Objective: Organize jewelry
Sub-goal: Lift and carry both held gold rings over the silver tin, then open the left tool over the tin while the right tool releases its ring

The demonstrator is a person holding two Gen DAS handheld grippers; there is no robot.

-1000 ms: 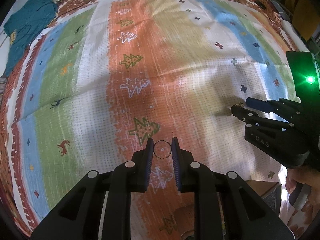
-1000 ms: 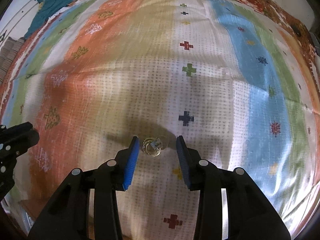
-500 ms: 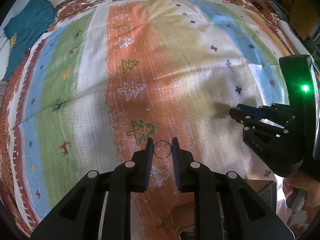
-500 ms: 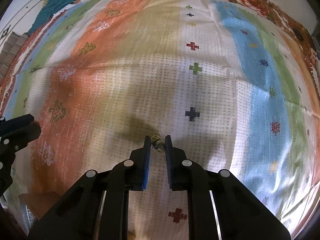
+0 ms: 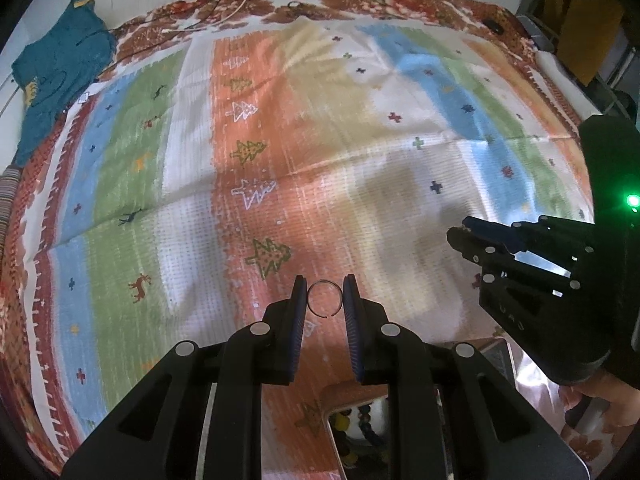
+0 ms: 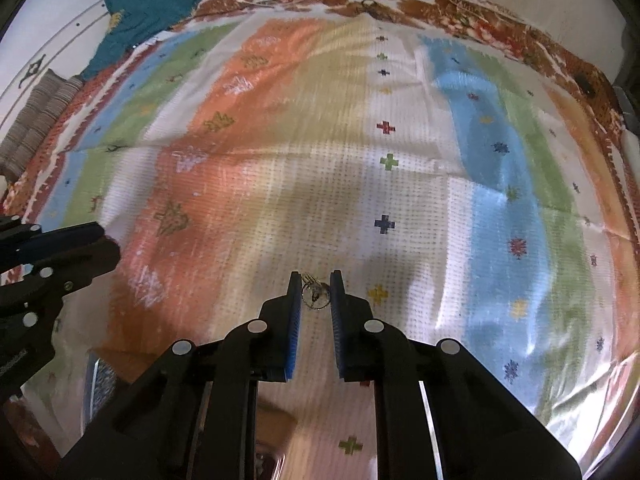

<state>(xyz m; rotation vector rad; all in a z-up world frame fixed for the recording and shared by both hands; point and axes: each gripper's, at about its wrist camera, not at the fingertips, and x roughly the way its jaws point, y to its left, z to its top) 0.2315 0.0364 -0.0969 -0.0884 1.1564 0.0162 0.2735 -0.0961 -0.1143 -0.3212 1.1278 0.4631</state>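
While each tool pinches one piece, both sit clear of the bedspread [image 5: 320, 168]. Thin wire ring [image 5: 325, 298], a plain open loop w/ a small gap at 6 o'clock, is nipped edge-on between the left tool [image 5: 325, 300] pads, jaws nearly closed. Right tool [image 6: 315, 294], also nearly closed, grips a small gold cluster ring [image 6: 314, 295], knobbly, shiny. Risk: smooth round wire could pivot or spring out of the ribbed pads if squeezed harder or jolted, then vanish on the busy striped woven print. Jewelry tray [image 5: 360, 440] w/ beads lies at 6 o'clock, below the left tool.

Multicoloured striped bedspread [image 5: 248, 168], teal garment [image 5: 60, 68]
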